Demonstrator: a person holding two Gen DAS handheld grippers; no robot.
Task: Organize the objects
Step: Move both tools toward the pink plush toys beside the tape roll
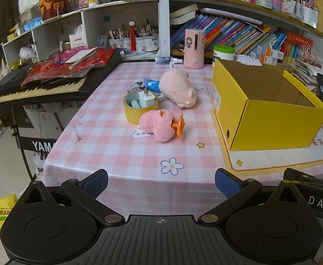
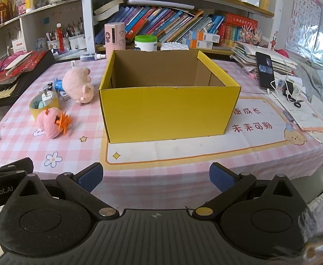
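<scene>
Left claw (image 1: 161, 182) apart, nothing between the blue pads (image 1: 96, 182), hung above the near edge of the desk (image 1: 121, 154) with its pink checked cloth. Right claw (image 2: 156, 176) likewise apart and empty, just beside the left one, aimed at the yellow cardboard box (image 2: 168, 112). Box open at the top, nothing visible inside, stood on a white mat (image 2: 256, 137) with an orange border. Left of the box, well apart from both claws: pink plush toy with orange feet (image 1: 159, 127), lying on its side; touching it behind, a yellow tape roll (image 1: 137, 108) with a white charger plug (image 1: 147, 98) and a small teal item sitting inside its ring. Farther back, a paler pink plush pig (image 1: 179, 88) on its side, with a blue tube (image 1: 152, 85) against it. Keyboard piano (image 1: 40, 86) at the desk's left edge, piled with red packets.
</scene>
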